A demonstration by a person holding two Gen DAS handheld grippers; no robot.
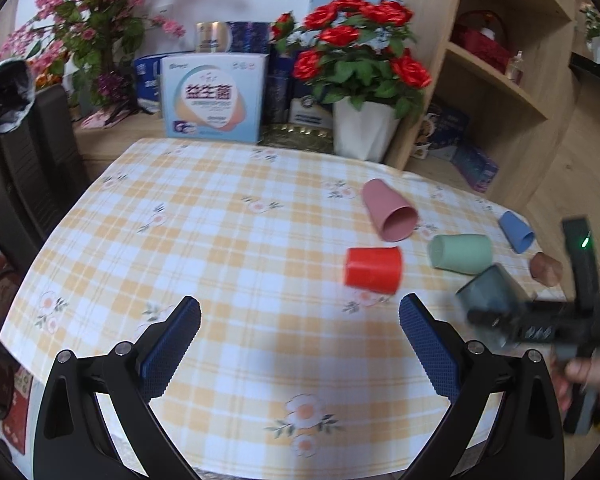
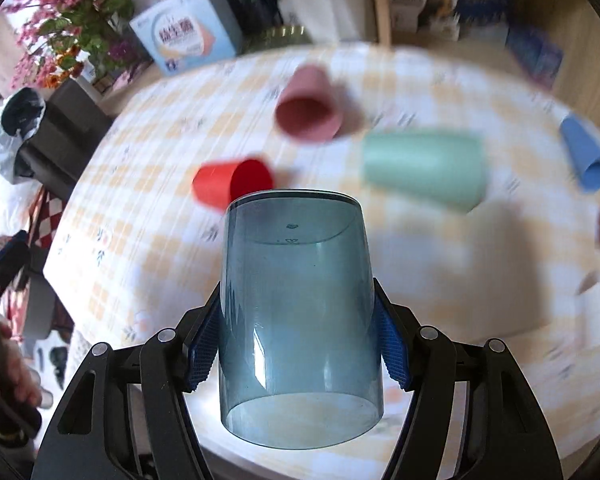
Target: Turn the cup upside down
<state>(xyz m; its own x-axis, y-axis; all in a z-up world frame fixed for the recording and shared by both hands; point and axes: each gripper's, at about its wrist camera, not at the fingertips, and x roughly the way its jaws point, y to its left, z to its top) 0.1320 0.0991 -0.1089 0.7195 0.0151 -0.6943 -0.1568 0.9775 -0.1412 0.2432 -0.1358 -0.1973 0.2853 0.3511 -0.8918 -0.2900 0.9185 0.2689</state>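
Now my right gripper (image 2: 300, 344) clamps the blue cup (image 2: 296, 312) sideways, base pointing away, mouth toward me; left gripper (image 1: 300, 332) wide open, empty.

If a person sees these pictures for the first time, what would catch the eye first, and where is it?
The eye goes first to the translucent blue-grey cup, clamped between the pads of the right gripper above the near part of the checked tablecloth. Next come the coloured cups lying on their sides further back: red cup, pink cup, green cup and blue cup. The left gripper is open and holds nothing.
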